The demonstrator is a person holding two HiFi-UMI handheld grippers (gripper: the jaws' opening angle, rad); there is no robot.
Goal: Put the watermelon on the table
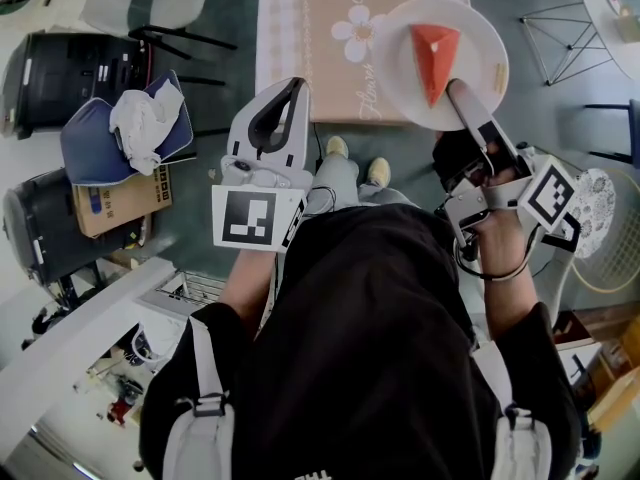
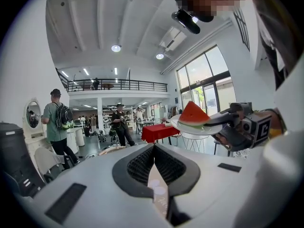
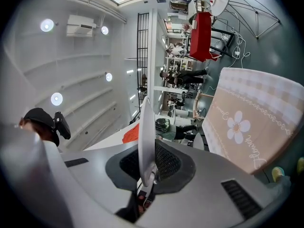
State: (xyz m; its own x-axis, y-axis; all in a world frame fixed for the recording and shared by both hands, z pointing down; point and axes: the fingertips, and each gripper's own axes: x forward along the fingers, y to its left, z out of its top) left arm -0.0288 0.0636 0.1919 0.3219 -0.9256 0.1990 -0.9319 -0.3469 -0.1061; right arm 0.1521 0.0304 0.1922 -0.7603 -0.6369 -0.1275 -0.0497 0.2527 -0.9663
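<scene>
Black-clad shoulders (image 1: 370,368) fill the foreground; beyond, the right claw (image 1: 462,100) grips the rim of a white plate (image 1: 482,30), the watermelon slice (image 1: 435,53) resting on it over the worktop (image 1: 310,63). Meanwhile the left claw (image 1: 293,88) is clenched, empty.

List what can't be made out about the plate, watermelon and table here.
- Gap between plate and table: head view looks straight down; the left gripper blocks most of the tabletop in its own view.
- Watermelon in right gripper view: mostly behind the edge-on plate.
- Table's far end: cut by head view's top edge.
</scene>
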